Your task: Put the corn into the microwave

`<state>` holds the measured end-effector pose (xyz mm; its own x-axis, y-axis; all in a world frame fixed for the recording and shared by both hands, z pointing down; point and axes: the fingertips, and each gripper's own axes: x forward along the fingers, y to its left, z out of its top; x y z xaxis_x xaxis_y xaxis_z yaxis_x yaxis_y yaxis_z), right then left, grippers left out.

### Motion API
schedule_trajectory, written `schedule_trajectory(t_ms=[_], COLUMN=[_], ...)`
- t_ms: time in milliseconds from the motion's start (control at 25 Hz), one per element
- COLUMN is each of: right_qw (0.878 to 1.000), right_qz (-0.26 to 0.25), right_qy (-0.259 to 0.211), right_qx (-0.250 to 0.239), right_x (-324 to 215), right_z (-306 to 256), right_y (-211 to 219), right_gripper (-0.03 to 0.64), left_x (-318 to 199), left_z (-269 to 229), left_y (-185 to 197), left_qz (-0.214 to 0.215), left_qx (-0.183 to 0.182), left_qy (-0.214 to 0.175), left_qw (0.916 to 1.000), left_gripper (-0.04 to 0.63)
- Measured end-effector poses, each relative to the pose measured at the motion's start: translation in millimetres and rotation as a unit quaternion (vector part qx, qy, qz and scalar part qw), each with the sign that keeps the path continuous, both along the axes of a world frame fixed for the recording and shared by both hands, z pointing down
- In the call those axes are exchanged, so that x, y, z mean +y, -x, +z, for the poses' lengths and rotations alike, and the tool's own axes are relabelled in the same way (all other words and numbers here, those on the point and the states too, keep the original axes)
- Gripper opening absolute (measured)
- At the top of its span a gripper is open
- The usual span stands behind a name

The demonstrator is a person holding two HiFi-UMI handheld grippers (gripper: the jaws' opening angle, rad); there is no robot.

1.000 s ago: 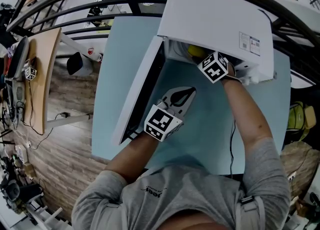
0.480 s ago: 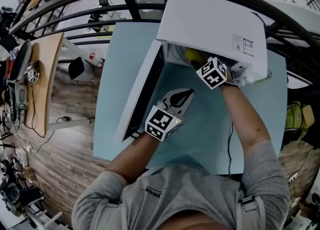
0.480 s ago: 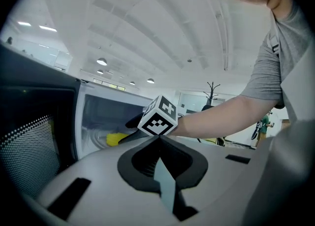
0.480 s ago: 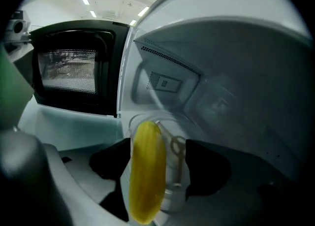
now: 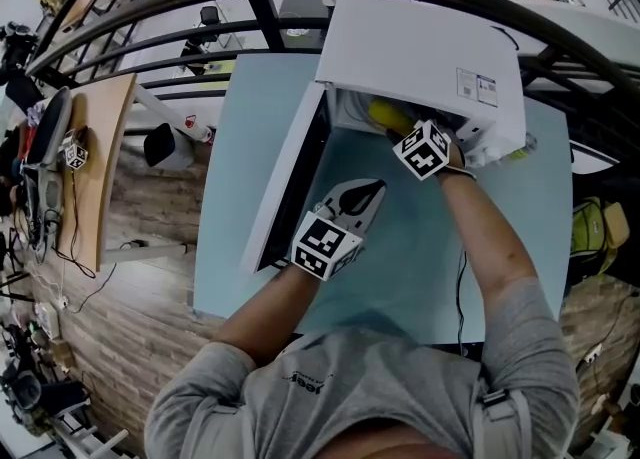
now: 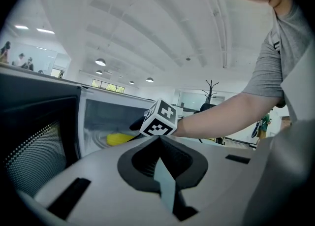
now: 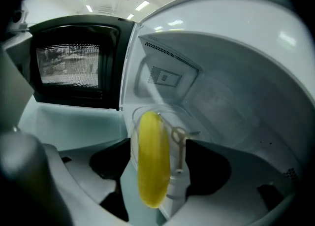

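corn (image 7: 152, 166) inside microwave (image 5: 420, 47); right gripper (image 7: 157, 163) jaws apart; left gripper (image 6: 161, 176) closed

so the microwave (image 5: 420, 52) is set at the far end of the table (image 5: 420, 277), with its door (image 5: 285, 182) swung out to the left. the corn (image 7: 150, 146) is laid inside on the turntable (image 7: 170, 112), between the parted jaws of the right gripper (image 7: 157, 171), which is poked into the cavity. the left gripper (image 5: 358, 199) is held over the table just in front of the microwave, right of the door, jaws pressed together
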<state>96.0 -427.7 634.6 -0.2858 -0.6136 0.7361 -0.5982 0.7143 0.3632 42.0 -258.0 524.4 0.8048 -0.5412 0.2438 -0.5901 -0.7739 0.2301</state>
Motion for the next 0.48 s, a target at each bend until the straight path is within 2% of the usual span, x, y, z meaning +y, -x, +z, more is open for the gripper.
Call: schedule_trajectory(t_ms=[480], right_qw=[0.998], right_qz=[0.010], right_qy=[-0.005], right_qx=[-0.060], right_x=[45], right_z=[-37], right_y=[16], right_gripper=[0.338], left_x=[21], left_z=[-26], left_y=[18], left_qz=[-0.003], left_qx=[0.015], left_qy=[0.003], left_qw=[0.9999], left_gripper=[0.018])
